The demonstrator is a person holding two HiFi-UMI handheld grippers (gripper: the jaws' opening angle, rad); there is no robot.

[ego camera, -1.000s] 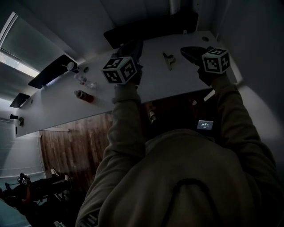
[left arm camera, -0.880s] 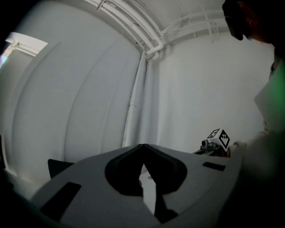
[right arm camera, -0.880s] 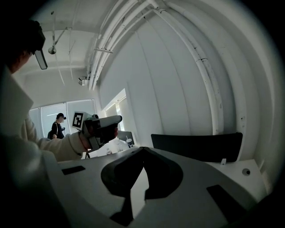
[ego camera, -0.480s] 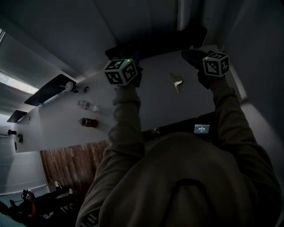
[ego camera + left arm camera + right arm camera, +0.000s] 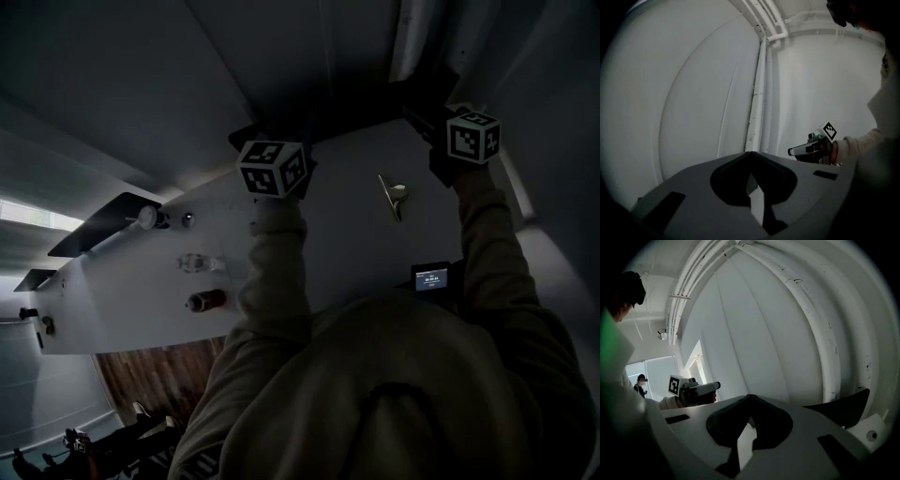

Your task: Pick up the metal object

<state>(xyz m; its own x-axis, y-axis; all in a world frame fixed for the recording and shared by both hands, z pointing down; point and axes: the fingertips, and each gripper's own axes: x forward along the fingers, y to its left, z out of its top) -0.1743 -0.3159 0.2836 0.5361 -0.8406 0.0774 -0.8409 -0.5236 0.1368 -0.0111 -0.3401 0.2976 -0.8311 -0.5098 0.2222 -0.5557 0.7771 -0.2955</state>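
The jaws of my left gripper (image 5: 751,155) are pressed together tip to tip, with nothing between them. My right gripper (image 5: 749,398) is the same: tips meeting, nothing held.

Straight beyond the left tips I see only a white wall (image 5: 684,93) with an upright white pipe (image 5: 757,93) running up it. Ahead of the right tips the same kind of wall curves away, and a black shape (image 5: 839,411) sits just off to their right. Each gripper shows in the other's view, off to the side and level with it.

From above, the metal object (image 5: 392,194) lies on the white table (image 5: 328,244) between the two grippers. It is nearer the right fingers than the left, off to their left and a little back toward me, and it touches neither gripper.

Well out to the left of the left fingers, a clear bottle (image 5: 199,263) and a reddish can (image 5: 206,300) lie on the same table. A small lit screen (image 5: 432,278) sits at the near table edge, back from the right fingers. Far behind the left gripper, a person (image 5: 641,383) stands by a bright window.
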